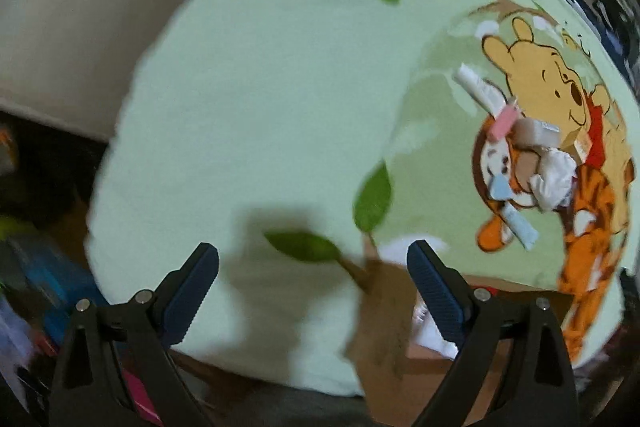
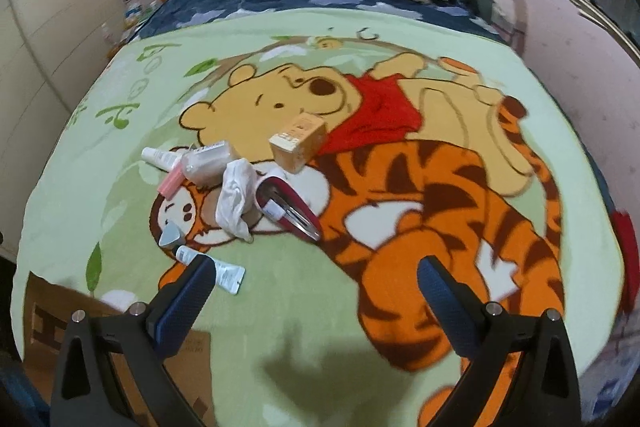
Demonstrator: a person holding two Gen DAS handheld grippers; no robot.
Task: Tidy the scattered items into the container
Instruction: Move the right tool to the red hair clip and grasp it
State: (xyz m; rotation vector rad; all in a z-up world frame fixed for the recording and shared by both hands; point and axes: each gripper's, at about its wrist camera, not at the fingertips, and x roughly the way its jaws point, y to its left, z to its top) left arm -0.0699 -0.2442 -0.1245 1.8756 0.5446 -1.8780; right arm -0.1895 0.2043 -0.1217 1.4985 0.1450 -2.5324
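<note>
Fleecy matt blanket (image 2: 304, 291), plain brown cardboard box (image 2: 48, 319) (printed), crumpled white cloth (image 2: 234, 197).

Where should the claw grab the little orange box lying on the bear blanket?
Grip the orange box across its two long sides, near the middle, coming down from above. It lies on the blanket with its top exposed; the white crumpled bag and red case crowd its near end, so avoid approaching there.

Dim, warm indoor light fell from above, casting soft gripper shadows on the near blanket (image 2: 280, 307); both fisheye views bent sharply at dark edges, the left one motion-blurred throughout.
</note>
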